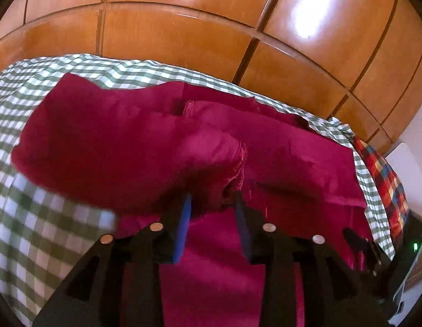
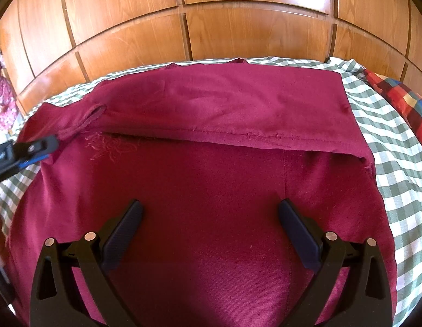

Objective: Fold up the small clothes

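Note:
A dark red garment (image 2: 211, 179) lies spread on a green-and-white checked cover (image 2: 401, 179), its far part folded over toward me along a raw seam edge. My left gripper (image 1: 213, 200) is shut on a bunched edge of the red garment (image 1: 129, 147) and holds it lifted. In the right wrist view the left gripper (image 2: 45, 144) shows at the left, pinching the garment's corner. My right gripper (image 2: 211, 212) is open and empty, hovering over the garment's near middle.
A wooden panelled wardrobe (image 2: 211, 27) stands behind the bed. A red, blue and yellow plaid cloth (image 2: 401, 100) lies at the right edge, also in the left wrist view (image 1: 382, 179). A pink fuzzy item (image 2: 1, 100) sits at the far left.

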`<move>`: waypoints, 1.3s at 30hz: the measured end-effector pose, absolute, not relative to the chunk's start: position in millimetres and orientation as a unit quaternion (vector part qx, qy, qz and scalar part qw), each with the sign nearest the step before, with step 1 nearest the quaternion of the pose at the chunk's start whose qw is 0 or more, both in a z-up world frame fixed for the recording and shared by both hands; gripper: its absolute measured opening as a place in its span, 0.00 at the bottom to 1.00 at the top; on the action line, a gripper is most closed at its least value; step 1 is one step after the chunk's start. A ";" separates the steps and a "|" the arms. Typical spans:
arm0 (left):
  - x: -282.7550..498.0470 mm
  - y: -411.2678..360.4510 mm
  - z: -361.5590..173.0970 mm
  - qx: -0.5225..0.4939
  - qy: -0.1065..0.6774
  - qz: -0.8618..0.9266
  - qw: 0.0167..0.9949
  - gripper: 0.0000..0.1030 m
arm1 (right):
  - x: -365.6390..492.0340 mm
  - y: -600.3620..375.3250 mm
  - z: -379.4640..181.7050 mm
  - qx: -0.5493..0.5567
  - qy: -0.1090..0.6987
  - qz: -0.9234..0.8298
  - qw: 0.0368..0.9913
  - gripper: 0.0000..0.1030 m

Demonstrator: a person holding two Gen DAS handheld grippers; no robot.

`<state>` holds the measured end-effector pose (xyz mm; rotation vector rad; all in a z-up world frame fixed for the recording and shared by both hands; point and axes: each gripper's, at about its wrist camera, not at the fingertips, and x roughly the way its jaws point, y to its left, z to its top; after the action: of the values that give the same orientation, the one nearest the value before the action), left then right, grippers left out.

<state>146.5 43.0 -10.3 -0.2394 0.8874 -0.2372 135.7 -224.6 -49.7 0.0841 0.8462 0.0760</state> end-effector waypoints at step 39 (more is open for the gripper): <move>95.9 67.3 -47.4 -0.100 0.408 -0.093 0.903 0.51 | 246.0 -202.0 114.1 0.106 0.329 0.131 0.929 0.04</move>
<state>95.9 67.3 -47.4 -0.2064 0.8433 -0.1920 246.0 -202.0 114.1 0.2176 0.6741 0.2675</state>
